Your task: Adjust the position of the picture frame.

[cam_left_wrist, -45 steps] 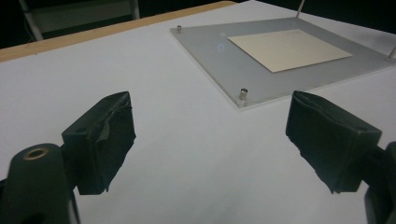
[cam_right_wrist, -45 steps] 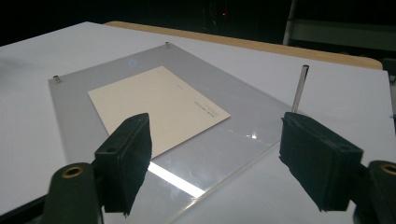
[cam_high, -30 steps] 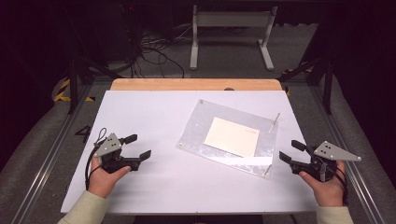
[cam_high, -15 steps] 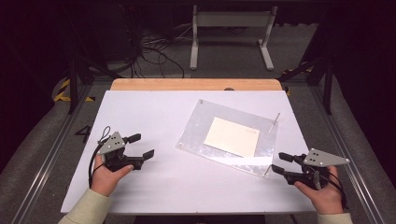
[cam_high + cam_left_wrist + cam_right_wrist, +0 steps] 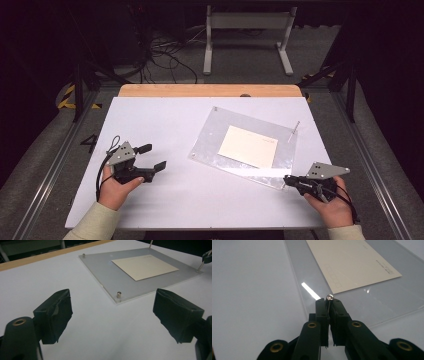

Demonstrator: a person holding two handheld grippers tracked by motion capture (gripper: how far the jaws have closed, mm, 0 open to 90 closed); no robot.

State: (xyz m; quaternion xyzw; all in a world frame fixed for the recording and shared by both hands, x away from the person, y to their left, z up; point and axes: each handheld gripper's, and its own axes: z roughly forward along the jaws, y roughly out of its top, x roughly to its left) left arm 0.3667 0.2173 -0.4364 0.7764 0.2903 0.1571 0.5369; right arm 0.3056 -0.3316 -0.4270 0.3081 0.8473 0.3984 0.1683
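A clear acrylic plate (image 5: 215,145) lies on the white table with a cream card (image 5: 248,146) on it. A thin metal pin (image 5: 329,297) stands at the plate's near right corner. My right gripper (image 5: 287,179) has just been closing, and its jaws are now shut on this pin, as the right gripper view (image 5: 329,303) shows from close up. My left gripper (image 5: 153,156) rests on the table left of the plate, its jaws wide open with nothing between them. In the left gripper view (image 5: 116,315) the plate (image 5: 105,272) and the card (image 5: 145,266) lie ahead.
A short stud (image 5: 119,295) sits at the plate's near left corner and another (image 5: 84,255) at the far left. A longer pin (image 5: 296,131) leans at the far right corner. A wooden strip (image 5: 210,90) edges the table's far side, with a white stand (image 5: 245,30) beyond.
My right gripper moved left and down to the plate's near right corner, and its jaws went from open to shut on the pin. The left gripper stayed put.
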